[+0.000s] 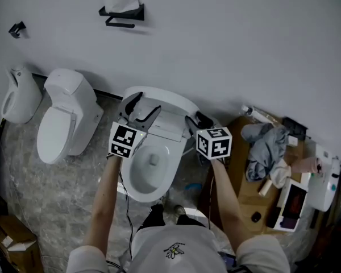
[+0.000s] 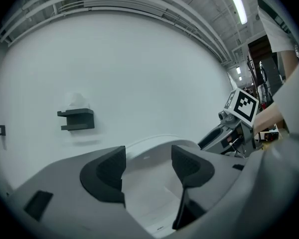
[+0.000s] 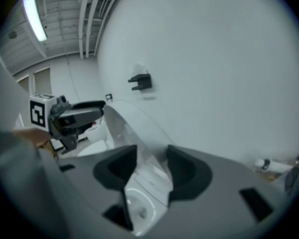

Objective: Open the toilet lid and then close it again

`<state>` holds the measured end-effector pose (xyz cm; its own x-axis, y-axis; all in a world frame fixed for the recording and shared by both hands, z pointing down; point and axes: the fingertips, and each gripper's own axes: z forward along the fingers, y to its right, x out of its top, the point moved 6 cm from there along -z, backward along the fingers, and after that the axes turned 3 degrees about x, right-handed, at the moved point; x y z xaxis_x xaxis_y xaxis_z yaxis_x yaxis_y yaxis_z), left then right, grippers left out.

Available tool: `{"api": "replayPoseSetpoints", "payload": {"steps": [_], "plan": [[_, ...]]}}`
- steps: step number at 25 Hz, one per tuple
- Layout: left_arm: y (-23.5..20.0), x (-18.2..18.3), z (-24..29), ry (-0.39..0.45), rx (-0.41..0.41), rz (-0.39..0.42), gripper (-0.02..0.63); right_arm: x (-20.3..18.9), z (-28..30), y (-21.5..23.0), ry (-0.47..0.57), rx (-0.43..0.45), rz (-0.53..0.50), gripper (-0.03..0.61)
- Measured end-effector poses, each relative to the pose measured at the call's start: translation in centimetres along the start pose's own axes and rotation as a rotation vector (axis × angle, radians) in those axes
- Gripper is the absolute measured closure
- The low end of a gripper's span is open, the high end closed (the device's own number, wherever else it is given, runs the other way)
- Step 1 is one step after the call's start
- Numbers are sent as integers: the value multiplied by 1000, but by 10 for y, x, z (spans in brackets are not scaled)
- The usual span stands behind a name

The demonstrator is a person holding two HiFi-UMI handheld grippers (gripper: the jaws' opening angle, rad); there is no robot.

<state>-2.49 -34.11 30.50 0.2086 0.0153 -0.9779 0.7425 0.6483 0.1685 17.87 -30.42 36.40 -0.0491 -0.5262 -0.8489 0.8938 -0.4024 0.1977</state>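
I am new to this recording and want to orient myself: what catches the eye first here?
The white toilet in the middle, its lid raised and the bowl open. The left gripper and right gripper flank that lid, jaws apart. A second toilet, closed, stands further left.

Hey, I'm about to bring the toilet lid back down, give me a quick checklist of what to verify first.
1. Toilet lid up: ok, it stands raised.
2. Left gripper gripping the lid: not ok, jaws apart, the lid's rim between them unpressed.
3. Right gripper gripping the lid: not ok, jaws apart around the lid's edge.
4. Seat clear: ok, nothing lies on it.
5. Lid touching the wall: cannot tell.
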Motion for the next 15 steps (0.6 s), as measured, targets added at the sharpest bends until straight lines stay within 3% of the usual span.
{"api": "replayPoseSetpoints", "payload": {"steps": [12,15], "plan": [[-29,9,80,-38,-18,19,302,37,39,49,-11,-39,27,368],[-37,10,96,-51,-14,-10,302,44,49,56,-20,-51,19,368]]}}
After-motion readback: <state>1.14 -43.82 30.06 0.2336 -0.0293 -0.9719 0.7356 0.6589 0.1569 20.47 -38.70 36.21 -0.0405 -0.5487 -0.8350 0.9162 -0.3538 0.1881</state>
